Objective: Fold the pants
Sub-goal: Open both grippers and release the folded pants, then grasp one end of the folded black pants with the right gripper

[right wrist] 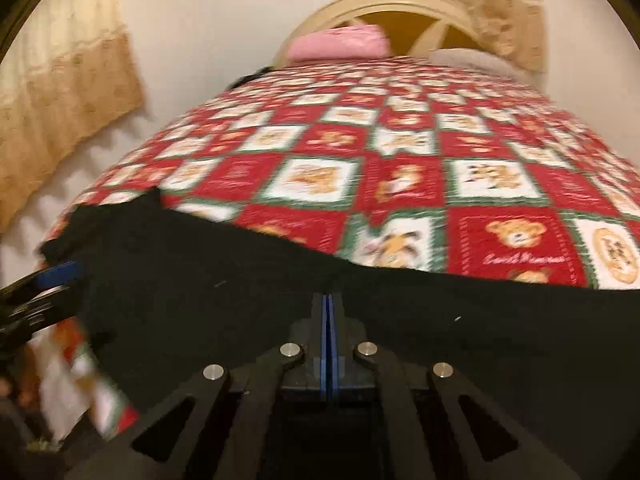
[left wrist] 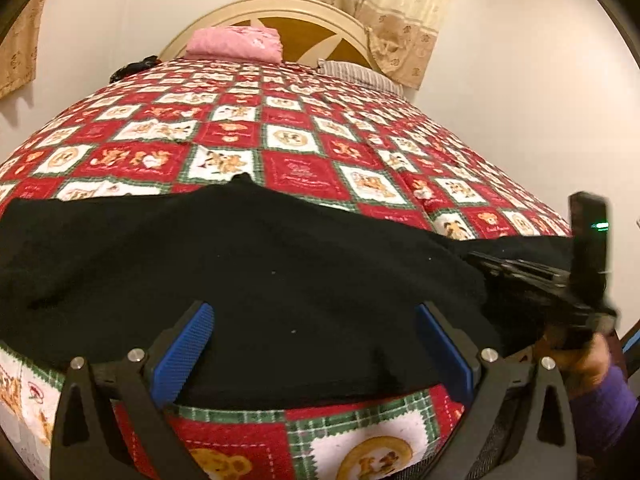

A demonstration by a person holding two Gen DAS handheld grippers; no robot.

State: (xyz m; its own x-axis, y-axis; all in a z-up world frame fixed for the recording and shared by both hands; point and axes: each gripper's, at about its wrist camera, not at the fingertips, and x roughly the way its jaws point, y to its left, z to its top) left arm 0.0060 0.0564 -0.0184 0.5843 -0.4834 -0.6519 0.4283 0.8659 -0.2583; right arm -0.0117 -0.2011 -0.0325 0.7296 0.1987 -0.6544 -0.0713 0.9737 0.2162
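A: State the cloth items.
B: The pants [left wrist: 240, 264] are a black, matt, slightly fuzzy fabric with pale lint specks. The quilt [left wrist: 296, 172] is printed woven cloth, matt, with stitched squares. The pink pillow [left wrist: 236, 44] is soft cloth.

A: State the hard parts.
B: The left tool [left wrist: 316, 348] has ribbed blue pads [left wrist: 188, 344], matt black plastic arms and bright, smooth metal pins. The headboard [left wrist: 280, 8] looks painted cream, smooth, semi-gloss.
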